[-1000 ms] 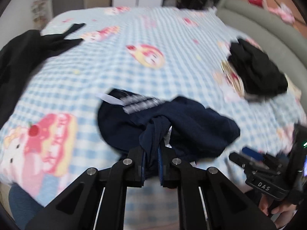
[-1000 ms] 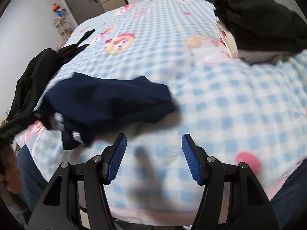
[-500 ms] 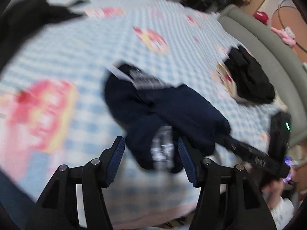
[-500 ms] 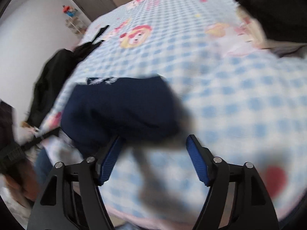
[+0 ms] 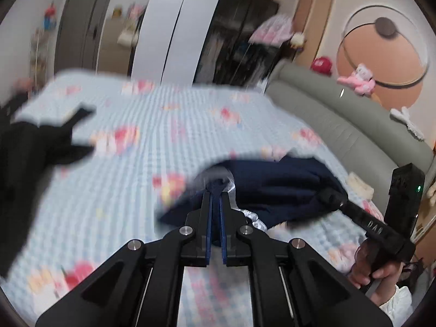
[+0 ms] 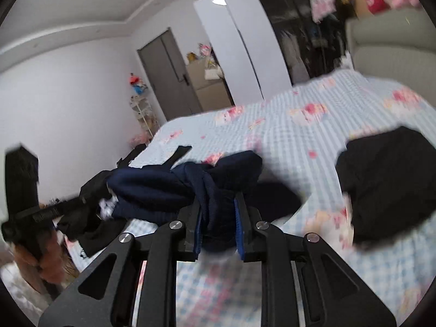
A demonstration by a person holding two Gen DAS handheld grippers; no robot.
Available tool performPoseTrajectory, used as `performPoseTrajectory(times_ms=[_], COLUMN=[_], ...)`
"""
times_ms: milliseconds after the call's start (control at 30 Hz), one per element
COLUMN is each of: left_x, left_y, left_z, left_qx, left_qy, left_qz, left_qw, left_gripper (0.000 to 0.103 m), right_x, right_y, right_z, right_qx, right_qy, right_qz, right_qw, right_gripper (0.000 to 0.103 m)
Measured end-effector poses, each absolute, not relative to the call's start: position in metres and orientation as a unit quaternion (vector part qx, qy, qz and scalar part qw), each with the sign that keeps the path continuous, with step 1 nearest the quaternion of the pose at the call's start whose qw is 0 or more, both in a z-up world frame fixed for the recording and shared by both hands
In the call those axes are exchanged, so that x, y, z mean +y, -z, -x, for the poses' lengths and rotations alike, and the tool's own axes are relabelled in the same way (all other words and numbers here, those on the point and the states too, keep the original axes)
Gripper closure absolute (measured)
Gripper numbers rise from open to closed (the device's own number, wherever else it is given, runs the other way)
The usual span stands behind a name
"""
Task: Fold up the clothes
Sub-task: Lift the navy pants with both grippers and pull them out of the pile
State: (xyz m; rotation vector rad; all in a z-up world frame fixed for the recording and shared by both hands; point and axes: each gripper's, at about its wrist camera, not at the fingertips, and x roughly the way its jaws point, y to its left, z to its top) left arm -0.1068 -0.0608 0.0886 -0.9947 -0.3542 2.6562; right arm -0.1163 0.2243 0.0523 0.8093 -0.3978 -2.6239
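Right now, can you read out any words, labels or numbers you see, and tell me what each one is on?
"DAS", roughly: pale letters on the black body of the right gripper in the left wrist view, blurred, so the reading is uncertain.
White print on the navy garment: too blurred to read.
Nothing else legible.

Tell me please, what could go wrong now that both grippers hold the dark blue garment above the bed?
1. The navy garment hangs bunched and twisted between the left gripper and right gripper, so it may not spread flat.
2. The right jaws are closing on a thick wad; layers could slip.
3. A black garment lies close and could be dragged.
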Motion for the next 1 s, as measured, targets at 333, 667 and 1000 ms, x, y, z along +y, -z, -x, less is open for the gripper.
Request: performPoseTrajectory(times_ms=[333, 667, 1000], left_x=[-0.065, 0.030, 0.027], left_y=[0.075, 0.116, 0.073], left_z=[0.083, 0.085, 0.127], left_qx=[-0.130, 0.054, 0.008], left_qy=[-0.837, -0.835, -0.894], left_qz=[0.523, 0.529, 0.443], left_qw=[0.095, 0.141, 0.065], left_gripper=[0.072, 0.046, 0.082], right_x=[0.222, 0.245, 0.259], right_y=[0.104, 0.105, 0.073], right_z=[0.078, 0.064, 0.070], right_qx=[-0.106, -0.064, -0.122], right_qy=[0.862, 0.870, 0.900], right_qz=[-0.485, -0.486, -0.408], right_qw=[0.100, 0.051, 0.089], right_gripper=[0.077, 0.064, 0.050])
